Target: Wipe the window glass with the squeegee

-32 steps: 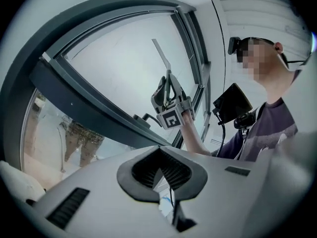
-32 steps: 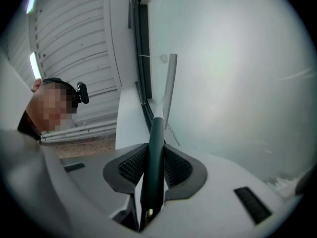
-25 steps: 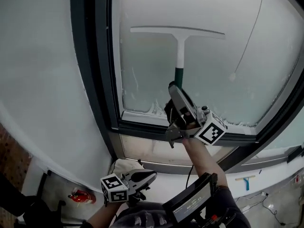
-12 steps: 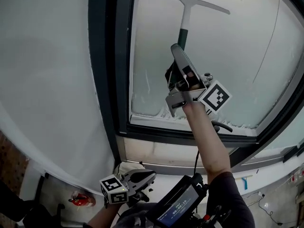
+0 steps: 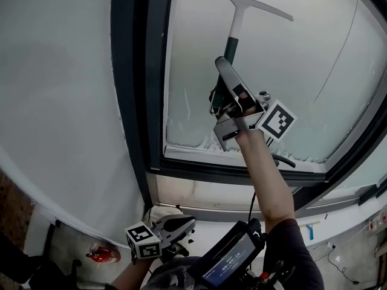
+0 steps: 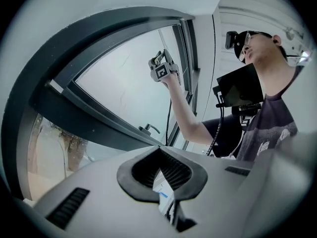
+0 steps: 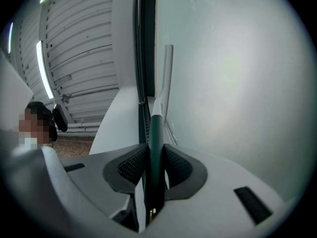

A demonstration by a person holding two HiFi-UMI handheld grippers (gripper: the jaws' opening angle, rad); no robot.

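Note:
A squeegee [image 5: 236,23] with a white T-shaped blade and a dark green handle [image 7: 156,138] lies against the frosted window glass [image 5: 302,77], its blade near the pane's top left. My right gripper [image 5: 225,101] is raised in front of the pane and shut on the green handle; in the right gripper view the handle runs straight up between the jaws. My left gripper [image 5: 181,227] hangs low near the person's waist, shut with nothing in it. Soapy residue [image 5: 199,139] clings along the pane's bottom edge.
A dark window frame [image 5: 142,89] borders the pane on the left and below, with a grey wall [image 5: 60,101] further left. A window handle [image 6: 150,129] sits on the lower frame. A red object [image 5: 101,254] lies on the floor below.
The right gripper lifted the squeegee up the glass over the last second, then held almost still in the last half second. The left gripper stayed low.

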